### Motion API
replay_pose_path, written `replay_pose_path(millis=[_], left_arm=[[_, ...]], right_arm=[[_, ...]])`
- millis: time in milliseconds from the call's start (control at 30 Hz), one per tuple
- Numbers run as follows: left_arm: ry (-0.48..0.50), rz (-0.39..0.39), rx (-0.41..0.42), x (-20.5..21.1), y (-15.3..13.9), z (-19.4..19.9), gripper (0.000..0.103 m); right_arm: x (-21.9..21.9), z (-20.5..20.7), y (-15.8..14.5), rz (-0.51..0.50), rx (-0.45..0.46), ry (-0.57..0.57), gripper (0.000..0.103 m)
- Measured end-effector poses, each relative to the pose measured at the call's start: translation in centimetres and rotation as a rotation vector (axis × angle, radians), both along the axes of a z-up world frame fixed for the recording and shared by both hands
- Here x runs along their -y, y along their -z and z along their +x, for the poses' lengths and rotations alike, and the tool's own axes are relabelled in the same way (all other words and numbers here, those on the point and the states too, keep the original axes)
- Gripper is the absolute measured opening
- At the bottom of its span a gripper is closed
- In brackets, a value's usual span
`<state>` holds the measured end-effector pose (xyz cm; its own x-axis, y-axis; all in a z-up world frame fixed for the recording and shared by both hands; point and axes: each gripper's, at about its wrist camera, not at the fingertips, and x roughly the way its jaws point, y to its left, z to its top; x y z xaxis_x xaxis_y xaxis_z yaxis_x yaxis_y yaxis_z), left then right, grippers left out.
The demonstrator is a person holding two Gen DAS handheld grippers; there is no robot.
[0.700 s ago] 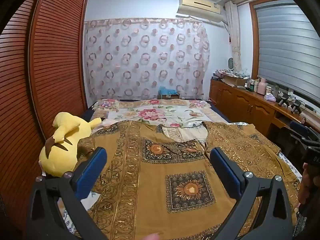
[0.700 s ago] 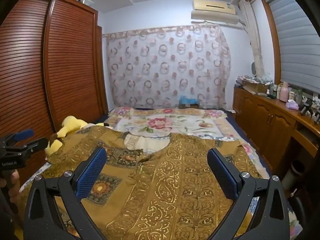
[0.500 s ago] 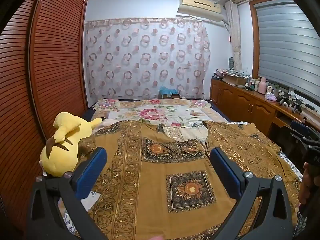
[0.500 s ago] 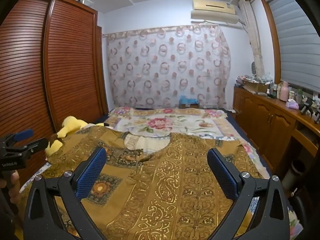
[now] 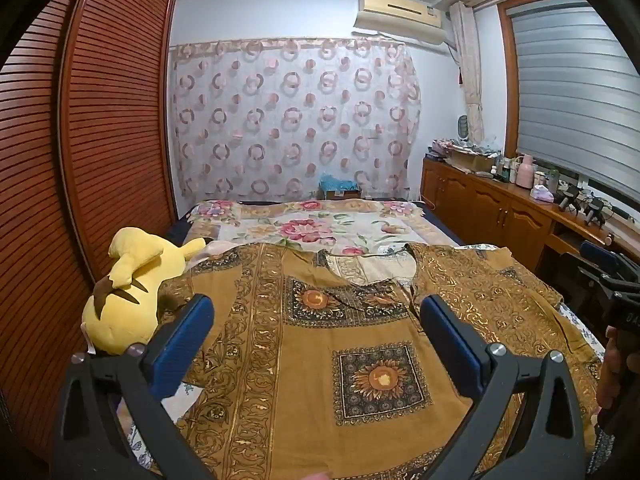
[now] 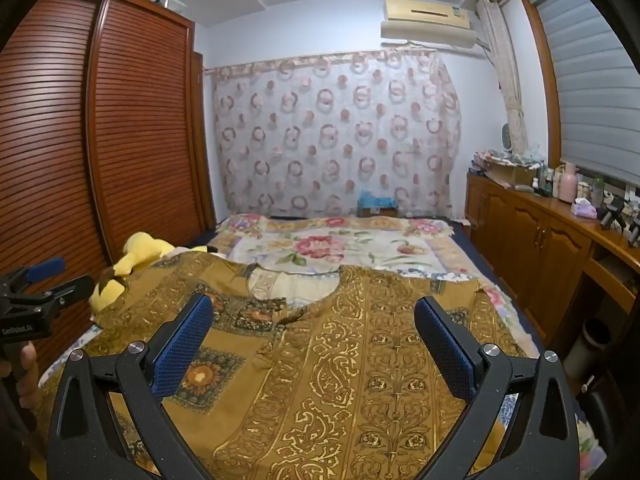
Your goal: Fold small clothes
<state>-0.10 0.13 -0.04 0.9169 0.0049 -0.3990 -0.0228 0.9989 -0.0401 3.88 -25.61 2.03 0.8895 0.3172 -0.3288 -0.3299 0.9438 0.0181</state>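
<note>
A mustard-brown patterned shirt (image 5: 312,360) lies spread flat on the bed, neckline away from me; it also shows in the right wrist view (image 6: 360,360). My left gripper (image 5: 316,316) is open and empty, held above the shirt's left half. My right gripper (image 6: 314,314) is open and empty above the shirt's right half. The right gripper also shows at the right edge of the left wrist view (image 5: 612,276), and the left gripper at the left edge of the right wrist view (image 6: 40,284).
A yellow plush toy (image 5: 128,292) lies at the bed's left edge beside the shirt's sleeve. A floral bedspread (image 5: 316,228) covers the far bed. A slatted wardrobe (image 5: 80,160) stands left; a wooden cabinet (image 5: 500,216) with bottles runs along the right.
</note>
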Motion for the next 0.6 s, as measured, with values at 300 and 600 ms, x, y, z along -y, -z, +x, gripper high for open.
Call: replay_pose_path(millis=[300, 600], left_arm=[[0.0, 0.002, 0.004, 0.07, -0.31, 0.07, 0.103], [-0.001, 0.004, 0.006, -0.02, -0.39, 0.05, 0.103]], right_arm=[[-0.06, 0.0, 0.01, 0.0, 0.001, 0.001, 0.102], [0.0, 0.02, 0.0, 0.001, 0.001, 0.0, 0.102]])
